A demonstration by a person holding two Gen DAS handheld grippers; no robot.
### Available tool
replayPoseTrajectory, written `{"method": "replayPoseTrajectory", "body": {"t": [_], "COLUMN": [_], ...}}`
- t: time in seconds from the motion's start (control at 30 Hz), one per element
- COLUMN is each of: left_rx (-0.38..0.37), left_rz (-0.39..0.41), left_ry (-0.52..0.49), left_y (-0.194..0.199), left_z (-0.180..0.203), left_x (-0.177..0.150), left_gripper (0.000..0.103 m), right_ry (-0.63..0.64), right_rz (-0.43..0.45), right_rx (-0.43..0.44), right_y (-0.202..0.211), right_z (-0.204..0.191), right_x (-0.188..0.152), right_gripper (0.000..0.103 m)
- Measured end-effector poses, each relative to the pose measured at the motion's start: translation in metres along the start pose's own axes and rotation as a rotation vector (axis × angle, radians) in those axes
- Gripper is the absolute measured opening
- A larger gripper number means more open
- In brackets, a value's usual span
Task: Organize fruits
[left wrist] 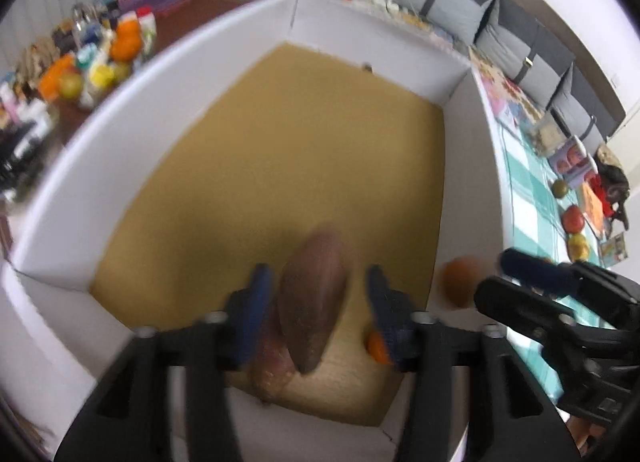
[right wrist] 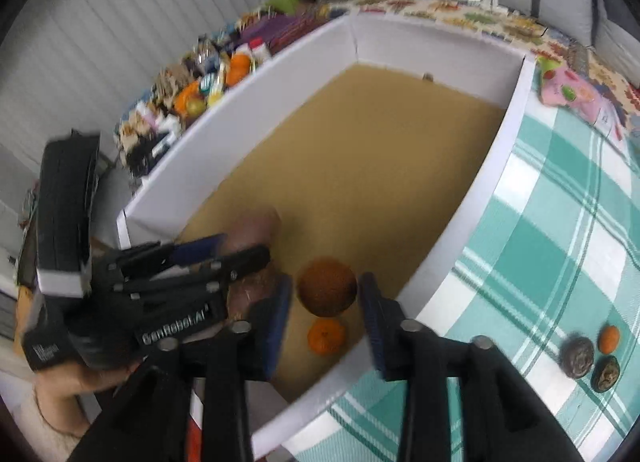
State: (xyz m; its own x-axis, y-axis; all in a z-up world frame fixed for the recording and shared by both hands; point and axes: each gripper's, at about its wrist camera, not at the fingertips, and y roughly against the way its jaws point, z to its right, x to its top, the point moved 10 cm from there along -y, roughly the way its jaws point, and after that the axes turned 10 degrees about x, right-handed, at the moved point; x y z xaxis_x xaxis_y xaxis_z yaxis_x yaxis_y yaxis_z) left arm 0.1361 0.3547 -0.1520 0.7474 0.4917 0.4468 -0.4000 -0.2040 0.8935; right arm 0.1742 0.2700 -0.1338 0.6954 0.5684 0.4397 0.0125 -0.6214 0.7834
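My left gripper (left wrist: 318, 290) hangs over a white-walled box (left wrist: 120, 150) with a tan floor. Its jaws stand open, and a long brown fruit (left wrist: 316, 294) is blurred between them with a gap on each side. A pinkish fruit (left wrist: 272, 366) and a small orange (left wrist: 378, 348) lie below. In the right wrist view my right gripper (right wrist: 326, 298) is open over the same box (right wrist: 500, 150), with a round brownish-orange fruit (right wrist: 328, 288) loose between its fingers. Under it sits the small orange (right wrist: 326, 336). The left gripper (right wrist: 240, 248) is just left of it, over the long brown fruit (right wrist: 256, 230).
A teal checked cloth (right wrist: 560, 242) lies right of the box, carrying a small orange (right wrist: 610, 338) and two dark fruits (right wrist: 578, 356). A red apple (left wrist: 574, 218) and other fruits lie further along it. Cluttered goods (left wrist: 100, 62) line the box's left side; grey cushions (left wrist: 460, 2) stand behind.
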Motion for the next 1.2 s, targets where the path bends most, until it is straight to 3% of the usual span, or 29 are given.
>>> {"method": "replayPoseTrajectory", "body": {"t": [0.03, 0.07, 0.17, 0.3, 0.47, 0.63, 0.8, 0.9, 1.0, 1.2], "left_rx": [0.002, 0.005, -0.02, -0.112, -0.218, -0.273, -0.199, -0.153, -0.119, -0.105], "left_rz": [0.035, 0.07, 0.151, 0.239, 0.289, 0.23, 0.208, 0.205, 0.201, 0.197], "left_ry": [0.006, 0.012, 0.015, -0.023, -0.184, -0.336, -0.448, -0.508, -0.521, -0.511], "left_y": [0.01, 0.019, 0.045, 0.082, 0.105, 0.085, 0.039, 0.021, 0.006, -0.006], "left_z": [0.001, 0.001, 0.016, 0.069, 0.162, 0.244, 0.278, 0.281, 0.28, 0.278], "left_x": [0.006, 0.012, 0.026, 0.019, -0.032, -0.114, -0.181, -0.202, -0.208, -0.214], "left_gripper": [0.078, 0.079, 0.081, 0.083, 0.084, 0.085, 0.085, 0.085, 0.085, 0.091], "right_ry": [-0.001, 0.003, 0.015, 0.013, -0.02, -0.128, -0.29, -0.354, -0.371, -0.353], "right_rz": [0.029, 0.071, 0.173, 0.29, 0.345, 0.32, 0.321, 0.34, 0.319, 0.326], "right_rx": [-0.001, -0.003, -0.025, -0.065, -0.238, -0.438, -0.554, -0.582, -0.611, -0.648], "right_y": [0.009, 0.023, 0.066, 0.126, 0.184, 0.215, 0.23, 0.232, 0.229, 0.225], "right_z": [0.0, 0.0, 0.006, 0.027, 0.099, 0.183, 0.239, 0.254, 0.268, 0.269], "right_x": [0.004, 0.009, 0.017, 0.003, -0.08, -0.191, -0.292, -0.327, -0.346, -0.346], "right_gripper": [0.079, 0.084, 0.086, 0.093, 0.094, 0.094, 0.094, 0.094, 0.094, 0.094]}}
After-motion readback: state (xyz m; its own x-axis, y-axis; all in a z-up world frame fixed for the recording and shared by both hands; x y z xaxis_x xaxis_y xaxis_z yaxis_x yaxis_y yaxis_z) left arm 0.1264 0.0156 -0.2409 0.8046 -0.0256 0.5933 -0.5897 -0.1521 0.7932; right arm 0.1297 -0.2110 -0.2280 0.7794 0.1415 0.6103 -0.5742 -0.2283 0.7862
